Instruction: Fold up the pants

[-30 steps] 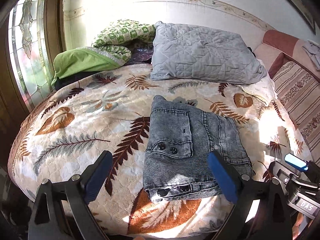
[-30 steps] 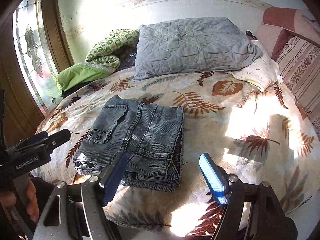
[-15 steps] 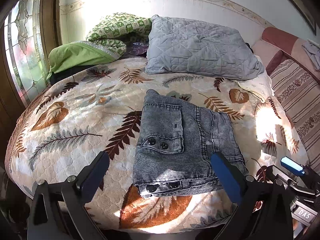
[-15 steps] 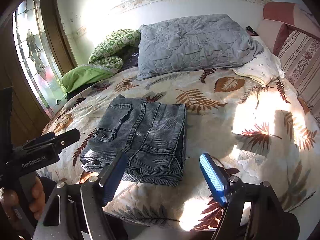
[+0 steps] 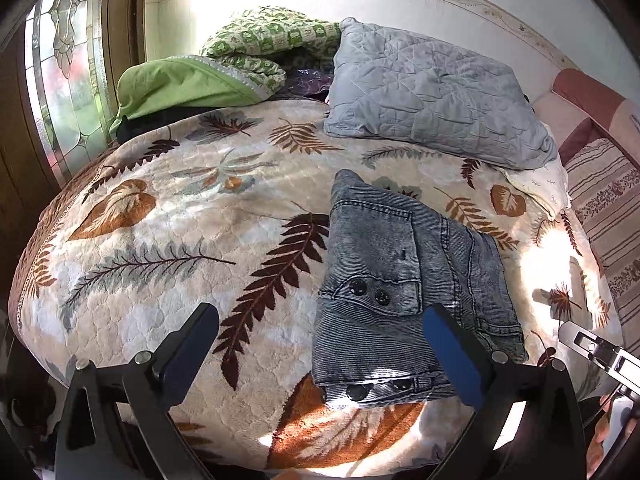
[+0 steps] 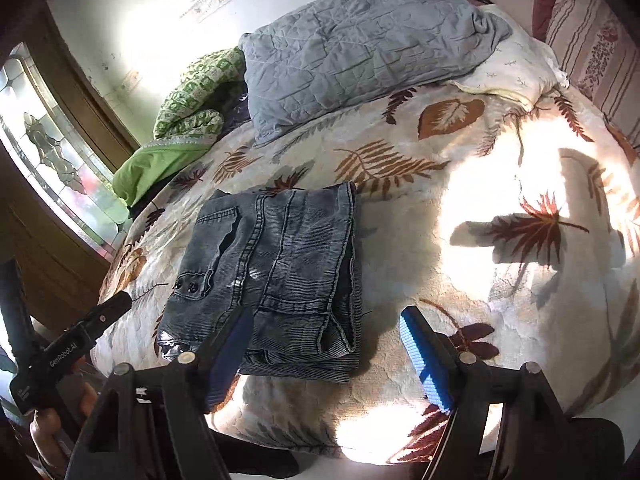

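Jeans [image 5: 404,292] lie folded, centre frame, on the leaf-print bedspread [image 5: 160,240]. Left gripper [image 5: 320,348] and right gripper [image 6: 324,352] hover wide, empty. Check edges align; press flat.

Left gripper [image 5: 320,354]: black triangular frame arms, silver screw heads at the joints, flat dark-blue pads [image 5: 454,358]. Its black handle carries white "GenRobot.AI" lettering. Right gripper [image 6: 328,350]: same black frame and silver screws, ribbed bright-blue pads [image 6: 426,360]; beside the left one its tip shows silver metal.
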Action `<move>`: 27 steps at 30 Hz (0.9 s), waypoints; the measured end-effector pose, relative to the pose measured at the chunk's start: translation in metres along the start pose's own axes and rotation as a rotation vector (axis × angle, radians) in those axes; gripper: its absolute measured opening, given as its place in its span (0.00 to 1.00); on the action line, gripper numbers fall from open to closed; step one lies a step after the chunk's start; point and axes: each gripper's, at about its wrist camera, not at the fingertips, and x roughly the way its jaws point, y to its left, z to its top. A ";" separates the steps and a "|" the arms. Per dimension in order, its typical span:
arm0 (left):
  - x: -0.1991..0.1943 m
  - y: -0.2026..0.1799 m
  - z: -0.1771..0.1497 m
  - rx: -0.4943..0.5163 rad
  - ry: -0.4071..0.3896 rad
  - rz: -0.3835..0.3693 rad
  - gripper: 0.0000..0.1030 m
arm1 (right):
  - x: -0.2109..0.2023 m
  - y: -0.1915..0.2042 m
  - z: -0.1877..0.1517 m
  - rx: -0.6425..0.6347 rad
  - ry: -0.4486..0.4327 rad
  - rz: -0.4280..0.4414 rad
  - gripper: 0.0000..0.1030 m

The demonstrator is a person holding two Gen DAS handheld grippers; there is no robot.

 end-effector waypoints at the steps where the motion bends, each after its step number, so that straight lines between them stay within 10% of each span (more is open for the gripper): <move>1: 0.005 0.004 0.002 -0.005 0.014 -0.010 0.99 | 0.006 -0.004 0.003 0.017 0.020 0.025 0.76; 10: 0.070 0.026 0.026 -0.134 0.190 -0.166 0.99 | 0.090 -0.046 0.047 0.264 0.235 0.274 0.76; 16: 0.115 0.028 0.018 -0.284 0.335 -0.331 0.97 | 0.133 -0.046 0.049 0.281 0.313 0.266 0.77; 21: 0.123 0.011 0.013 -0.220 0.360 -0.359 0.46 | 0.139 -0.027 0.047 0.176 0.333 0.194 0.52; 23: 0.121 0.003 0.014 -0.189 0.352 -0.334 0.36 | 0.137 -0.024 0.047 0.149 0.331 0.174 0.29; 27: 0.103 -0.016 0.022 -0.052 0.276 -0.266 0.26 | 0.126 -0.002 0.047 0.035 0.300 0.128 0.25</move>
